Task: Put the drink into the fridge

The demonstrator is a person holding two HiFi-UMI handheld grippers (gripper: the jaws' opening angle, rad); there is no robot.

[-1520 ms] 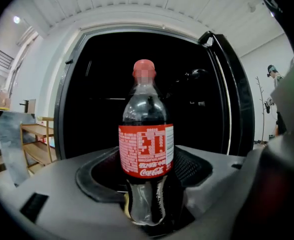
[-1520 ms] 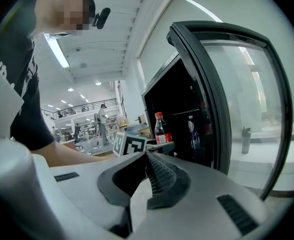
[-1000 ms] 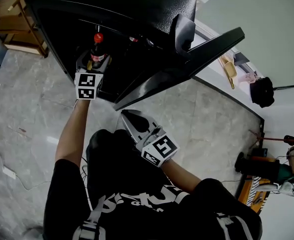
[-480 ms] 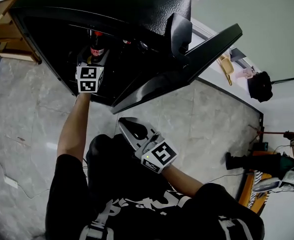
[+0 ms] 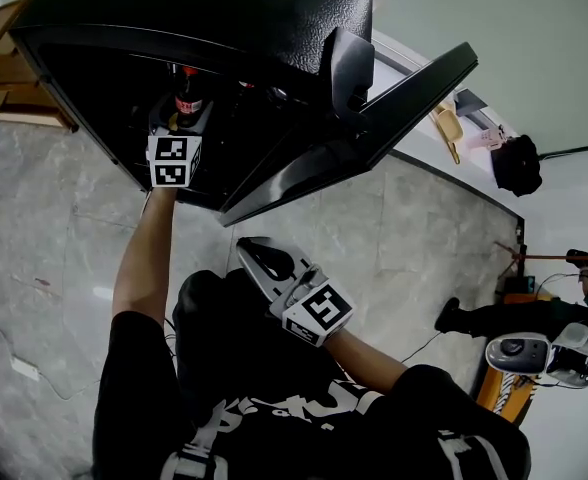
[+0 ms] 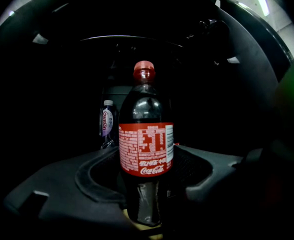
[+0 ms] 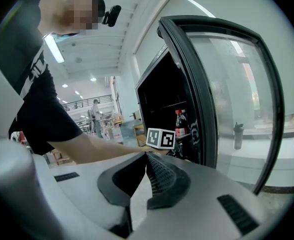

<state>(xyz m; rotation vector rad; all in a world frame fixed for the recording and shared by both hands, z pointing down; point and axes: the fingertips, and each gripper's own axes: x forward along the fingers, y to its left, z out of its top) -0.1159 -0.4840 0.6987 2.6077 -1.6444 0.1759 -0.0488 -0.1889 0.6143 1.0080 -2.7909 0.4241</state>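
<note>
Head view first, says my workmate: where's the drink?

Me: At eleven o'clock from my chest, just inside the open fridge [image 5: 224,8]. My left gripper [image 5: 184,118] is clamped on the drink [image 5: 188,96], which is not set down yet.

Workmate: Why hold it so low?

Me: In the left gripper view the jaws close round the drink [image 6: 144,149] below its red label, so it stands upright, cap at twelve o'clock. I judge that lets me stand it straight on a shelf without tipping. A small bottle [image 6: 107,121] with a purple label stands further in, at eleven o'clock of mine, so I'd want to keep clear of it.

Workmate: And your other hand?

Me: My right gripper [image 5: 259,256] sits near my body, jaws pressed together on nothing. The door [image 5: 394,98] hangs open towards one o'clock with nothing touching it, so I reckon that gripper is simply kept out of the doorway.
</note>
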